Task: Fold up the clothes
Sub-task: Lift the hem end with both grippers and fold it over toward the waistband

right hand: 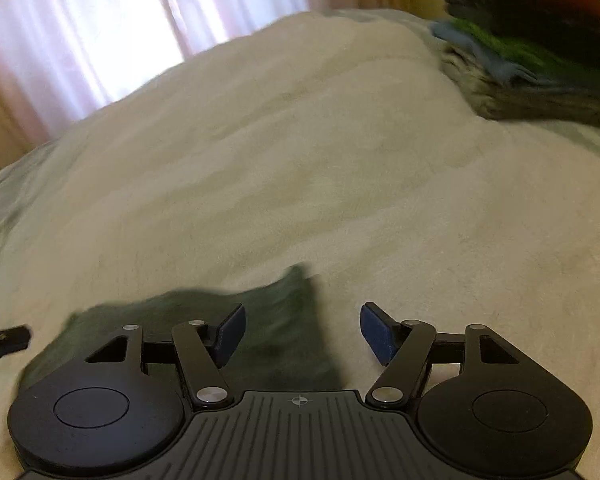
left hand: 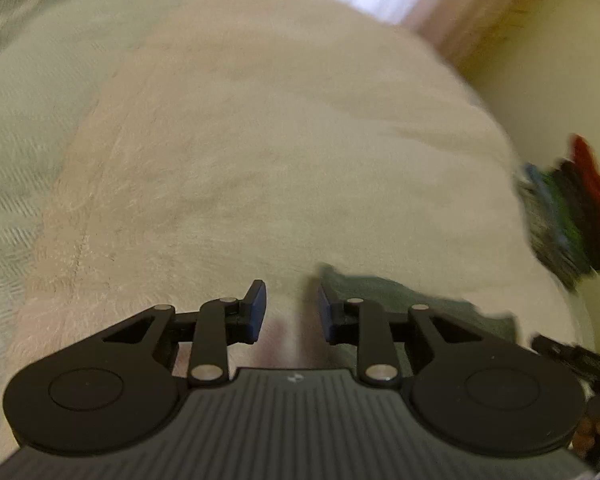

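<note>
Both views blurred, cameras low over a bed covered by a fuzzy cream fleece blanket (left hand: pixel 268 152).

Left hand-held gripper (left hand: pixel 291 312): fingers spread apart, nothing between the blue pads (left hand: pixel 258 310), only cream blanket shows in the gap. Small dark green folded cloth (left hand: pixel 412 300) lies flat on the blanket just right of and partly under the right finger; touching or not, cannot tell through the blur. In this view's bottom right corner, a bit of the other black tool (left hand: pixel 572 356) and part of a person's hand (left hand: pixel 596 426), both blurred.

Right hand-held gripper (right hand: pixel 303 334): fingers spread wide, holding nothing. The dark green cloth (right hand: pixel 276 320) sits on the blanket under the left finger and across most of the gap between the pads (right hand: pixel 230 334); right pad is over bare blanket. Pads look above the cloth, contact unclear. Cloth outline roughly rectangular with a corner pointing away from the camera. Black tip of the other tool (right hand: pixel 4 340) at the left edge.

Stack of folded clothes (right hand: pixel 532 52) at the far right of the bed, well apart from the green cloth: grey at bottom, then light blue, green, black, red on top. Same stack seen at the right edge in the left wrist view (left hand: pixel 568 216), smeared.

Pinkish-white curtains (right hand: pixel 140 20) with bright light behind the bed, pale yellow wall (left hand: pixel 540 52) beside them. A greenish-grey ribbed bedspread (left hand: pixel 12 160) shows to the left of the blanket.
</note>
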Tool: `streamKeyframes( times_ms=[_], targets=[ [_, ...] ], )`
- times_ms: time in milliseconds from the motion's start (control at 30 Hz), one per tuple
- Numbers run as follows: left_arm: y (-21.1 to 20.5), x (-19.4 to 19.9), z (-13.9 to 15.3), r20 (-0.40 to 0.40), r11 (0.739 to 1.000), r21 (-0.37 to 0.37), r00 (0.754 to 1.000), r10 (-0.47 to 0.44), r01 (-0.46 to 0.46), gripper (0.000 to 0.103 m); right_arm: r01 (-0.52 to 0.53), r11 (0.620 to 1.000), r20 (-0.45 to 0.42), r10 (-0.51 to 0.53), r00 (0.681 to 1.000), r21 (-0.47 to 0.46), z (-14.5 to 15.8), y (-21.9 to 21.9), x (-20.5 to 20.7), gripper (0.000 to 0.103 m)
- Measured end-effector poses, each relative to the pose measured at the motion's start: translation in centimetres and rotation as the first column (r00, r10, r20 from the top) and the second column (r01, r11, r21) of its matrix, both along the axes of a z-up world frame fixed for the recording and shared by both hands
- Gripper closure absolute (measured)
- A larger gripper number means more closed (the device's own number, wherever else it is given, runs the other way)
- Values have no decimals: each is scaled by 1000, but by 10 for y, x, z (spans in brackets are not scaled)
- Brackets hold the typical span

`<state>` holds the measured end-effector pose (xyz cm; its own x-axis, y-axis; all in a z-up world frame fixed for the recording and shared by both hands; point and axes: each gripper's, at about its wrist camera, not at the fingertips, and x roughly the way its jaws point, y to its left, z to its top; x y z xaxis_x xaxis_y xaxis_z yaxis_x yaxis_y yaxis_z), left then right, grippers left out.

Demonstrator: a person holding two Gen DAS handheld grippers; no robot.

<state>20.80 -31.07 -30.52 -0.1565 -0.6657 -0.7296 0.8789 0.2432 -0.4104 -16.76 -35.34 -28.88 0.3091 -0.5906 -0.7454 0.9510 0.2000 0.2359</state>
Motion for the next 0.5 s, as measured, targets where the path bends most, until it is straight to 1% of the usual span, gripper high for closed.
streamKeyframes(
  times_ms=[33, 67, 167, 233, 267, 300, 333, 367, 400, 500],
  targets=[
    [4, -14, 6, 18, 999, -7, 998, -52, 53, 90, -28, 1000, 7, 28, 1000, -5, 2, 12, 10, 35],
    [4, -19, 2, 31, 997, 3, 997, -72, 72, 90, -57, 998, 10, 57, 998, -7, 1, 23, 21, 35],
    [3, -30, -13, 67, 993, 39, 991, -113, 111, 91, -142, 990, -6, 142, 990, 6, -15, 47, 61, 36],
    [2, -36, -23, 89, 989, 64, 986, -141, 136, 90, -166, 986, -58, 168, 984, 27, -39, 54, 76, 36],
    [2, -40, -28, 100, 986, 77, 983, -156, 148, 90, -159, 986, -116, 164, 980, 52, -52, 55, 79, 36],
    [2, -43, -33, 111, 983, 90, 979, -170, 160, 93, -149, 987, -155, 157, 975, 66, -62, 56, 79, 36],
    [1, -46, -37, 121, 980, 102, 975, -184, 172, 95, -140, 988, -159, 149, 976, 63, -66, 58, 75, 36],
    [1, -50, -42, 132, 976, 116, 971, -198, 184, 96, -137, 989, -155, 145, 977, 63, -64, 59, 71, 36],
    [1, -48, -41, 125, 976, 121, 973, -194, 180, 97, -131, 989, -155, 141, 978, 70, -61, 60, 68, 36],
    [9, -42, -26, 122, 981, 130, 979, -162, 146, 98, -86, 993, -172, 99, 980, 79, -41, 66, 60, 36]
  ],
)
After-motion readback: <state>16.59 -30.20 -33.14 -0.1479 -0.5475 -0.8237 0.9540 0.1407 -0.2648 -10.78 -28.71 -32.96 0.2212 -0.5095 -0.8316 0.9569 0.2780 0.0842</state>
